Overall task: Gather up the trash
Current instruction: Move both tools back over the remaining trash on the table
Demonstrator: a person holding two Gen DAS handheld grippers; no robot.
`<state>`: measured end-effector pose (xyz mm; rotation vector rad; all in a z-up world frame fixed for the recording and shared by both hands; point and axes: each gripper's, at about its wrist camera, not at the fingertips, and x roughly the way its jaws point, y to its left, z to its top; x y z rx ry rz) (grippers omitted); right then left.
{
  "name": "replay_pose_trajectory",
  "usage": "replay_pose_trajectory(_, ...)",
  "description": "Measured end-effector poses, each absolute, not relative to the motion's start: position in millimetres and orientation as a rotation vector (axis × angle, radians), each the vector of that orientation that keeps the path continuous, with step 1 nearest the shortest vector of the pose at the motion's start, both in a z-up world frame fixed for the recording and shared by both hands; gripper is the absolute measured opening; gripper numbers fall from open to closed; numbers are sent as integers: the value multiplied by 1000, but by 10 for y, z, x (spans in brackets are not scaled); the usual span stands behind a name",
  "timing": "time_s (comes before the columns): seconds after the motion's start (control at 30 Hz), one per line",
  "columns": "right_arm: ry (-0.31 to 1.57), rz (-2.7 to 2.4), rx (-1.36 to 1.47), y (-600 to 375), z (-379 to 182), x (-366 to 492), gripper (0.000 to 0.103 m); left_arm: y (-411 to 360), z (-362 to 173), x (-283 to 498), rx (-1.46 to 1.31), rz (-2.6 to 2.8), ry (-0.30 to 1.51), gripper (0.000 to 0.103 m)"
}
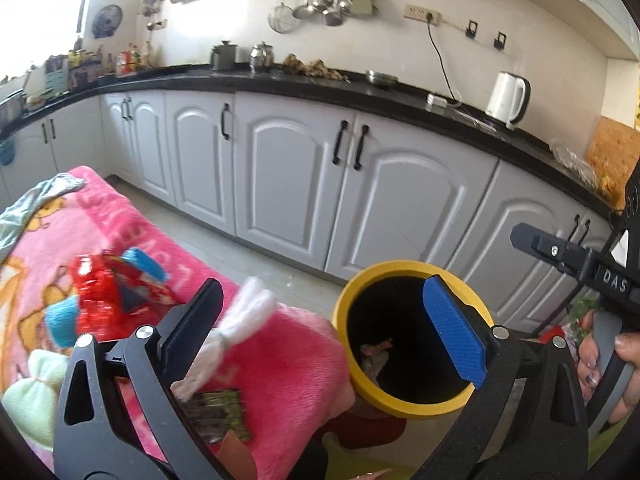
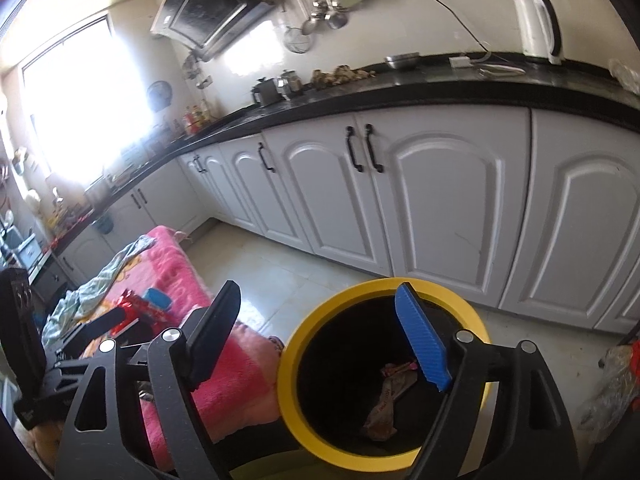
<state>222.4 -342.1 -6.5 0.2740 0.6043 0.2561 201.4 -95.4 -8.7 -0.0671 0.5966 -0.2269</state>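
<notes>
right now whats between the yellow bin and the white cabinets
Only bare pale floor tile lies between the yellow bin and the white cabinets; nothing stands on it. The right wrist view shows that stretch best.

bin (image 2: 288,364): yellow rim, black inside | blanket (image 1: 280,336): pink, cartoon print | cabinets (image 1: 280,176): white | countertop (image 2: 400,92): black

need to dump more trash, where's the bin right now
The yellow bin sits low and centre-right in both wrist views, beside the pink blanket and before the white cabinets.
</notes>
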Motion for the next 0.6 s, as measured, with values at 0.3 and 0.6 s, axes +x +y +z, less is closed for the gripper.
replay_pose_trajectory(0.3, 578, 333, 183, -2998, 88, 2055, 82, -614, 93, 1791, -80, -160, 541, 92)
replay_pose_trajectory(0.6, 566, 391, 121, -2641, 163, 1935, 86, -302, 145, 1603, -99, -102, 512, 92)
